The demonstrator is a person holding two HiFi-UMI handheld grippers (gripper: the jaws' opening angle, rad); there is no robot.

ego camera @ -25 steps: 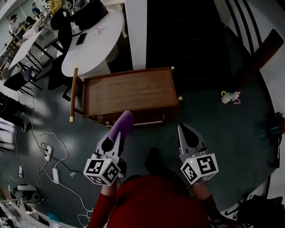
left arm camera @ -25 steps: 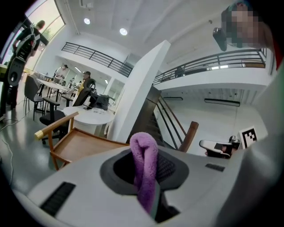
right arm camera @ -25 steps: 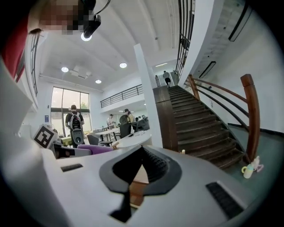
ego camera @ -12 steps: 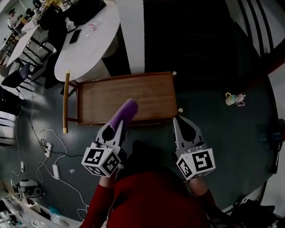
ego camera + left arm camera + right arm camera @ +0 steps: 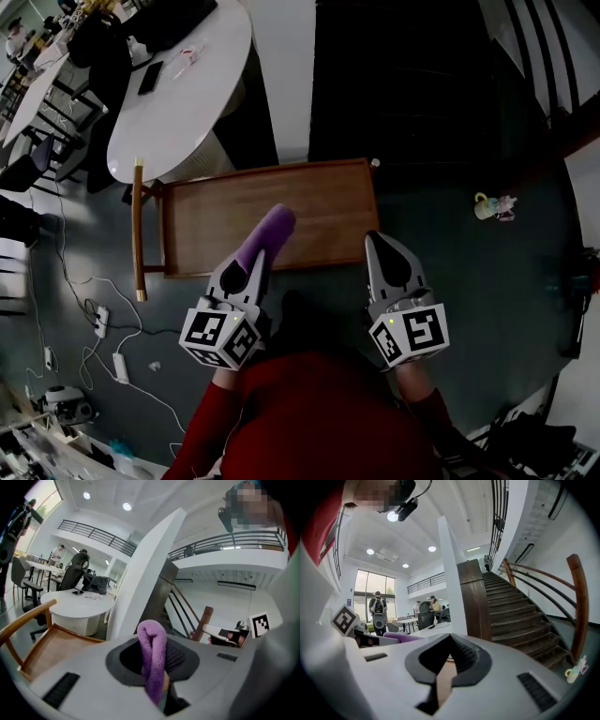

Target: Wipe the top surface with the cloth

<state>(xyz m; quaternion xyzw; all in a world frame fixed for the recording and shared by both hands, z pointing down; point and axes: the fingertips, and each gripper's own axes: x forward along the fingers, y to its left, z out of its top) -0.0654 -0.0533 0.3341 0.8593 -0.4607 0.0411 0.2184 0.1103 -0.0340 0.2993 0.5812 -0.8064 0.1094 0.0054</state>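
- Head view has me standing at the near long edge of the wooden top [image 5: 319,211], both grippers pointed at it from my side.
- My left gripper [image 5: 249,264] has its jaws pinched on the purple cloth [image 5: 266,232]. The left gripper view shows the fabric folded into a loop and clamped low between the pads, the loop standing out past the tips.
- I judge that grip is chosen so the loose, padded end meets the wood first and the hard jaws stay clear of it.
- The cloth reaches over the near edge, about the middle of the top. I cannot tell from above whether it touches the wood or hangs just over it.
- My right gripper [image 5: 382,248] sits near the top's right corner with its jaws drawn together on nothing, as the right gripper view shows. It has no job in the wipe, so I read it as parked off to the side, out of the cloth's path.
- The wood is bare, so nothing needs moving first; wiping looks about to begin, not under way.
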